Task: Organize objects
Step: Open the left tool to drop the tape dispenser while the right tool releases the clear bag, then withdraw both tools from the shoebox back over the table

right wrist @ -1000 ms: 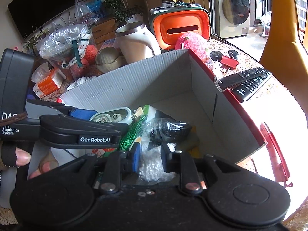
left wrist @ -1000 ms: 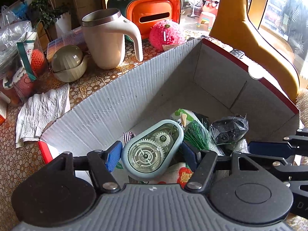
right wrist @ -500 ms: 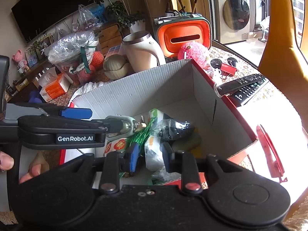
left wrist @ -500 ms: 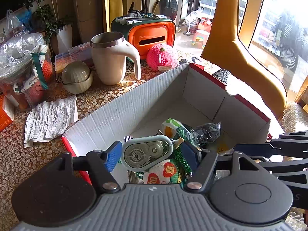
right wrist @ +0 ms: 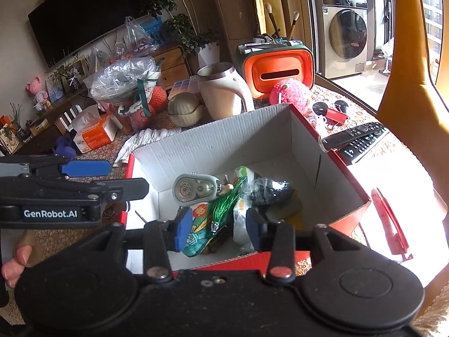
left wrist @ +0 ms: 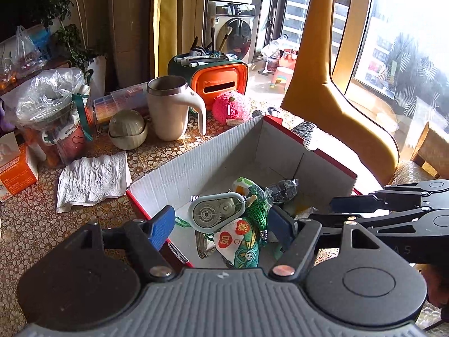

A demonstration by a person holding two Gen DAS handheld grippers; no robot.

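Tools (left wrist: 221, 226) (right wrist: 217, 227), just opening, hold nothing over box (left wrist: 196, 168).

Premises: a lived-in home, living room adjoining a laundry balcony. Evidence: a wall-mounted television (right wrist: 84, 14) at 10 o'clock over a low wooden cabinet (right wrist: 171, 61); a front-loading washing machine (right wrist: 342, 28) at 1 o'clock; potted plants (right wrist: 204, 45) at 12 o'clock; yellow curtains (left wrist: 165, 22). The patterned tabletop (left wrist: 33, 224) carries a mug (left wrist: 171, 106), tissue box (right wrist: 95, 134) and remote controls (right wrist: 362, 140).
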